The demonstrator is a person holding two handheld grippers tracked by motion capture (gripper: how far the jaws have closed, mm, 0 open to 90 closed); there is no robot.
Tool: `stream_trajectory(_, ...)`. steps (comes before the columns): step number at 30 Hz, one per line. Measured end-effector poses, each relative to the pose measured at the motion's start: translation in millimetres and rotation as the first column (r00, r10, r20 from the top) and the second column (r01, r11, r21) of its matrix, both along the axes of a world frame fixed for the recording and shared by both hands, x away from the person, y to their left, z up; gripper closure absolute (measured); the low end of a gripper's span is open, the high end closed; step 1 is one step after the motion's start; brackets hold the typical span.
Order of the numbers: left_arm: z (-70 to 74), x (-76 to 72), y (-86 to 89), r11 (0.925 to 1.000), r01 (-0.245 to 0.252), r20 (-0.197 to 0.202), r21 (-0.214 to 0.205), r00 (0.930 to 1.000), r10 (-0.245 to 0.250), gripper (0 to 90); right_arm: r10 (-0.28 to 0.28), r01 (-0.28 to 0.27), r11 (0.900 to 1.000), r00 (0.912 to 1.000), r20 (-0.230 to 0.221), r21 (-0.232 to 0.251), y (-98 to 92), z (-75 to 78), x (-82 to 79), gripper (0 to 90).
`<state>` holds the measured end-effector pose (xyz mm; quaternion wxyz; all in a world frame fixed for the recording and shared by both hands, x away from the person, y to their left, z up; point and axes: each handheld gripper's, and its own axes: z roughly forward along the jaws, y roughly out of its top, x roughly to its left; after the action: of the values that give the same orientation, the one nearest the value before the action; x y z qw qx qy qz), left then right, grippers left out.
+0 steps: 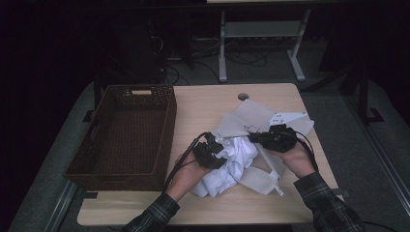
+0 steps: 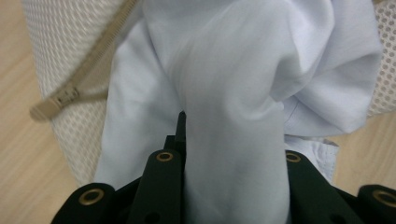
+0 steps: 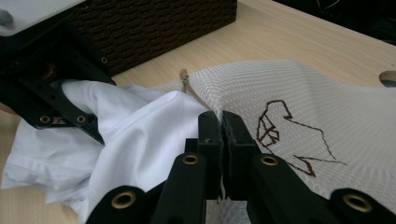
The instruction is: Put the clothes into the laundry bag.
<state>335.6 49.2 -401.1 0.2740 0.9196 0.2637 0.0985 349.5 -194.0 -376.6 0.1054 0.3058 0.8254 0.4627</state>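
Mesh bag, honeycomb-textured with a brown stitched outline, was pinched by the right tool; the left tool gripped smooth white cloth.

Right gripper clamped on mesh bag edge, white cloth beside, left gripper beyond.

High view overlooks table; 2 close views share cloth.
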Motion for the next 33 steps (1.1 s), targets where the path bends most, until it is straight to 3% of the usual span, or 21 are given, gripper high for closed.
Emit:
stream_trajectory(5,-9.5,22.8,3.3,0.9983,-0.053,-0.024,-0.024,0.9984,0.052,72.1,0.007,-0.007,1.0,1.0,-0.003,0.006,0.3,-0.7,0.1,86.5)
stream_trajectory(8,-11.6,28.6,2.8,0.9967,-0.069,-0.038,-0.041,0.997,0.068,72.1,0.007,-0.007,1.0,1.0,-0.004,0.003,2.2,-2.0,1.5,86.5)
stream_trajectory(11,-11.5,28.5,-0.3,0.9972,-0.066,-0.035,-0.036,0.9973,0.064,72.1,0.007,-0.007,1.0,0.9999,-0.007,0.007,3.0,-3.1,2.6,86.5)
stream_trajectory(13,-11.7,23.8,-8.0,0.9991,-0.041,-0.02,-0.01,0.999,0.041,72.0,0.007,-0.006,0.9998,0.9999,-0.011,0.02,3.1,-3.2,3.5,86.5)
stream_trajectory(17,-12.1,20.8,-13.3,0.9997,-0.021,-0.022,-0.012,0.9995,0.021,71.9,0.017,-0.017,0.9993,0.9998,-0.012,0.032,4.5,-2.4,3.2,86.5)
stream_trajectory(19,-10.5,21.6,-14.1,0.9993,-0.03,-0.024,-0.021,0.9993,0.029,71.9,0.02,-0.02,0.9996,0.9998,-0.008,0.019,6.9,-2.3,2.2,86.5)
stream_trajectory(20,-7.7,24.8,-11.2,0.9976,-0.05,-0.038,-0.048,0.9981,0.049,72.0,0.021,-0.021,0.9998,0.9998,-0.005,0.005,7.8,-2.9,1.6,86.5)
stream_trajectory(24,-6.1,31.6,-6.7,0.9944,-0.09,-0.042,-0.056,0.9953,0.087,72.1,0.017,-0.017,0.9998,0.9998,-0.005,0.006,6.4,-3.5,1.9,86.5)
stream_trajectory(30,-20.7,49.6,-1.3,0.9876,-0.139,-0.12,-0.074,0.9843,0.13,71.3,0.012,-0.012,0.9997,0.9998,-0.013,-0.021,9.3,-10.3,4.8,86.6)
stream_trajectory(33,-24.8,50.4,0.0,0.9897,-0.119,-0.124,-0.079,0.9863,0.109,65.2,0.009,-0.01,0.9995,0.9997,-0.022,-0.031,10.3,-14.1,5.8,86.6)
